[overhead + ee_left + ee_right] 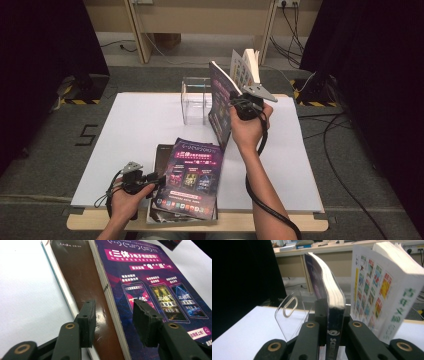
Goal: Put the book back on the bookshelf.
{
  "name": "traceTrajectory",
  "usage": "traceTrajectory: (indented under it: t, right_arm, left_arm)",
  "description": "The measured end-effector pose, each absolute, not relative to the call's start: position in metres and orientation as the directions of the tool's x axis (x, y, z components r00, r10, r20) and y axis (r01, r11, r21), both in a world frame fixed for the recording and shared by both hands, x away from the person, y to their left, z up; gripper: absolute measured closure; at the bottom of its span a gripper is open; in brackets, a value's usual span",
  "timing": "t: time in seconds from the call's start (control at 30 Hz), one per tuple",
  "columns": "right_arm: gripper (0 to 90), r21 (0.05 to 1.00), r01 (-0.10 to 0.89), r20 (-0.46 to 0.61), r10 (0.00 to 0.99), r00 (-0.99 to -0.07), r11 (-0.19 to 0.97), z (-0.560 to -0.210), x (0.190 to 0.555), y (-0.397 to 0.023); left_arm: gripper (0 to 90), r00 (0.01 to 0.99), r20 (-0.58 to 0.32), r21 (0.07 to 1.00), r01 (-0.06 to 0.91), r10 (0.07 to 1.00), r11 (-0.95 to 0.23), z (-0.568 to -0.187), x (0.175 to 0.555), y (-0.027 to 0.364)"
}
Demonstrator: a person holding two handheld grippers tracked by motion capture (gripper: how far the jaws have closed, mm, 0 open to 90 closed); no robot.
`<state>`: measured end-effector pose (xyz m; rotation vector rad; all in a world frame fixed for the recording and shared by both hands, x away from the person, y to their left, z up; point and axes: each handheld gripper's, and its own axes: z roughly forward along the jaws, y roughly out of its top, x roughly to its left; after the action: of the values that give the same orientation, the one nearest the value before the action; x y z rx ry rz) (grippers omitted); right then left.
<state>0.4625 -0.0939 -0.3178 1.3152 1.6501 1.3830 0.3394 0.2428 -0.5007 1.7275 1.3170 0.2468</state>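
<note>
Right gripper point(239, 103) is clamped on the spine of a purple-covered paperback point(221, 102), one jaw on each cover as seen in the right gripper view point(334, 315); the book is held upright and lifted off the white sheet point(130, 145) that covers the counter, near the middle of the far edge. The right hand point(248, 125) grips the tool from below, cable trailing down the forearm. Just behind the held book stands a white paperback with coloured picture tiles on its cover point(247, 65), also upright, its pages fanned a little at the top; in the right gripper view it sits beside the purple one with a narrow gap point(384, 287). A clear acrylic book stand point(196, 99) is on the sheet just left of the held book; its slotted side panel shows in the right gripper view point(290, 311). Left gripper point(150, 178) rests low at the near edge, left of centre, jaws apart and clamping nothing. In the left gripper view they straddle the long edge of a second purple paperback point(150, 282) that lies flat on top of a brown-covered book point(77, 277); whether either pad touches a cover I cannot tell. That stack point(192, 175) lies at the near edge, about mid-counter. The left hand point(127, 200) holds its tool level with the counter.
</note>
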Motion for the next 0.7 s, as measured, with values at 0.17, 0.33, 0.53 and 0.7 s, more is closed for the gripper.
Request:
traceTrajectory:
  t: [0.17,0.33,0.53,0.7]
  right_arm:
    - [84.7,0.962,0.268,0.132,0.942,-0.310,-0.047,-0.313,0.474,-0.086]
    - [84.7,0.967,0.248,0.129,0.949,-0.289,-0.056,-0.311,0.489,-0.082]
    - [84.6,0.968,0.243,0.125,0.956,-0.265,-0.059,-0.316,0.503,-0.078]
    - [84.0,0.968,0.249,0.101,0.962,-0.252,-0.037,-0.329,0.505,-0.075]
  left_arm:
    - [53.4,0.407,-0.352,0.752,0.659,0.843,-0.004,-0.501,0.339,0.243]
    - [53.4,0.406,-0.354,0.753,0.658,0.842,-0.001,-0.501,0.340,0.244]
    - [53.3,0.406,-0.356,0.753,0.659,0.842,0.001,-0.502,0.340,0.245]
    - [53.4,0.406,-0.357,0.753,0.658,0.841,0.002,-0.502,0.340,0.245]
